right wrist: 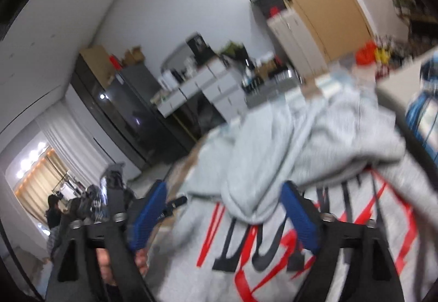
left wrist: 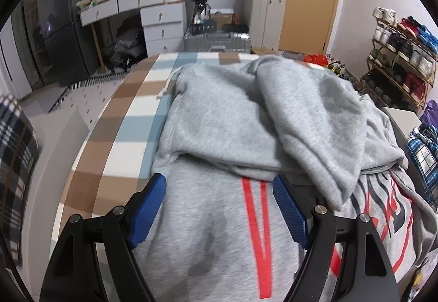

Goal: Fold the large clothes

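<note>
Left claw [left wrist: 219,208]: jaws wide apart, nothing gripped, hovering over the grey sweatshirt [left wrist: 219,121]. The sweatshirt lies on a checked bed cover [left wrist: 120,115], a sleeve [left wrist: 309,115] folded across its body, red and black print showing below the fold. Right claw [right wrist: 224,214]: blue pads [right wrist: 299,217] spread wide, holding nothing, above the printed chest; view blurred. Shoe rack [left wrist: 397,60] at far right

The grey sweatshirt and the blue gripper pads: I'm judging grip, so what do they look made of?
The grey sweatshirt with red lettering looks like matte, fuzzy cotton-blend fleece, draping in soft folds. The blue gripper pads look like ribbed rubber or soft plastic, going by their fine grooves; which one is unclear.
</note>
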A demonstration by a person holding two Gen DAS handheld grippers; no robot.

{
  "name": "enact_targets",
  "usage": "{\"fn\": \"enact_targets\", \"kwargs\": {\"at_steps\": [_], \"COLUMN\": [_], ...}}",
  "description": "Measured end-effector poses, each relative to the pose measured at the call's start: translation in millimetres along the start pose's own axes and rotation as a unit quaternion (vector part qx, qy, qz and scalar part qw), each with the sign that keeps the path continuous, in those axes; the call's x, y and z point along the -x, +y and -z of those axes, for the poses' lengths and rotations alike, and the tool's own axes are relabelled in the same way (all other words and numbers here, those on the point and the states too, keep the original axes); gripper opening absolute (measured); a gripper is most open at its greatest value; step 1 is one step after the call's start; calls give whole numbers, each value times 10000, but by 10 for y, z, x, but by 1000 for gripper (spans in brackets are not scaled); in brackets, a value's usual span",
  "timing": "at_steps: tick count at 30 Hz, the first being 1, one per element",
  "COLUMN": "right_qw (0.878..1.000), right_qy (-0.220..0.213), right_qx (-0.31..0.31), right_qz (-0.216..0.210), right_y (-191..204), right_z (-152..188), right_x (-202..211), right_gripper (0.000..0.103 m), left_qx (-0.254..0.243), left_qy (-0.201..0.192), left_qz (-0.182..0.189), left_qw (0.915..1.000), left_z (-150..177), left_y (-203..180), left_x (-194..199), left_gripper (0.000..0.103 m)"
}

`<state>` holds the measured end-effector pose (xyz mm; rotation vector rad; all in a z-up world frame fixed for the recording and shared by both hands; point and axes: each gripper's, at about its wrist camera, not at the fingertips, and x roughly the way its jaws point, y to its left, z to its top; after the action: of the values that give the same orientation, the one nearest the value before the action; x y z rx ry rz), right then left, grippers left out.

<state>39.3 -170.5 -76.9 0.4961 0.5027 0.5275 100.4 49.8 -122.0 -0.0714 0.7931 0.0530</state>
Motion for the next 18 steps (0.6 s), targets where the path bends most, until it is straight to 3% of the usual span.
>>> {"fn": "enact_targets", "kwargs": {"at_steps": [3, 6, 9, 12, 14, 18], "right_qw": [9987, 9960, 9959, 9965, 9957, 9937], "right_qy": [-419, -788, -815, -750, -869, -1120], "right_qx": [208, 367, 376, 372, 310, 27], "right_qz": [-213, -219, -100, -10, 75, 34], "right_y": [79, 61, 21, -1, -18, -142], "right_z": [-55, -83, -154, -201, -219, -249], "right_x": [153, 279, 276, 297, 362, 526], "right_gripper": [103, 103, 103, 103, 103, 103], "left_qx": [-251, -603, -831, -940, -994, -1106], "left_qy": [-157, -236, -375, -448, -366, 211], "left_qz": [71, 250, 294, 575, 725, 963], "left_qw": [9995, 9976, 9954, 9929, 9917, 9890], "left_z": [-1, 16, 0, -67, -154, -465], "left_y": [-151, -352, -547, -672, -748, -973], "left_x": [55, 77, 102, 93, 31, -222], "left_gripper": [77, 77, 77, 77, 77, 77]}}
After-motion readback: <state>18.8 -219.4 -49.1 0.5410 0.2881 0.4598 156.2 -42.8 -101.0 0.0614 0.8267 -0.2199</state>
